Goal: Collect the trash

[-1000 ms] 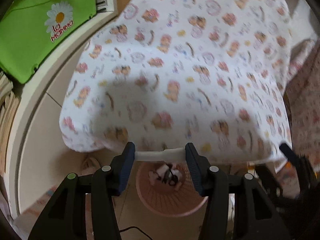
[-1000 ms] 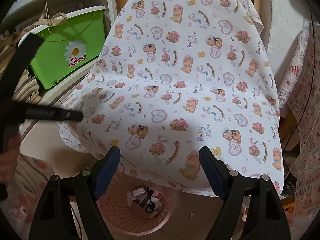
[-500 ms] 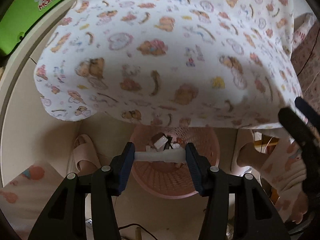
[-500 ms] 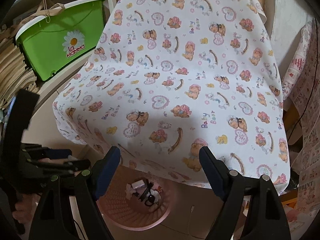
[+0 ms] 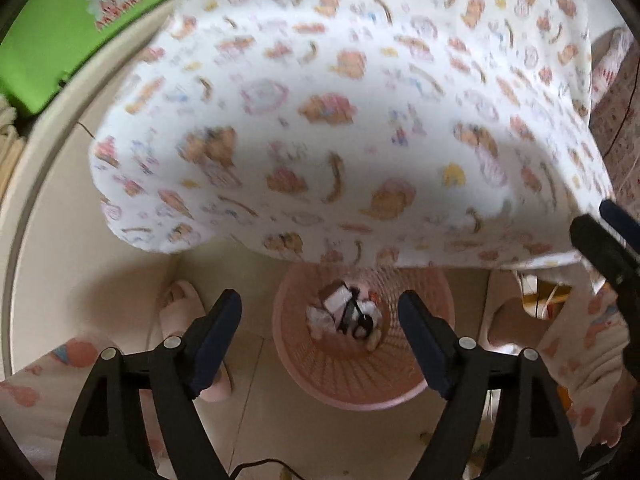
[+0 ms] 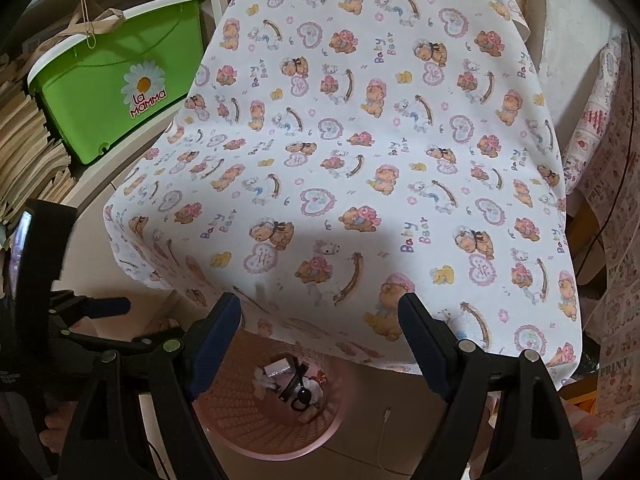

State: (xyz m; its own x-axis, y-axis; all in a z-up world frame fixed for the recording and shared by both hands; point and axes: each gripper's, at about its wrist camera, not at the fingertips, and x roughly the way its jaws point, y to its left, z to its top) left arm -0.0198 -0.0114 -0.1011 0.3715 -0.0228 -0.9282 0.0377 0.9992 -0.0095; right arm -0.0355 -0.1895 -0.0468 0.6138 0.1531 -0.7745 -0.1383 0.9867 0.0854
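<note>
— What's your left gripper [image 5: 320,316] doing?

— Its jaws have just been opening and now stand wide, with nothing between the pads. It hangs pointing down over the pink basket [image 5: 360,384], touching nothing.

— And the right gripper [image 6: 320,318]?

— Also spread wide and empty, above the near edge of the table, with the bear-print cloth [image 6: 360,152] below it.

— Where is the trash?

— In the bottom of the basket, which stands on the floor just under the table's near edge. I see a heap of trash [image 5: 346,314]: white crumpled bits, a small white box, something black with a loop. I can't tell the pieces apart.

— Anything beside the basket?

— A pink slipper [image 5: 180,304] on the floor, near the basket's left side.
</note>
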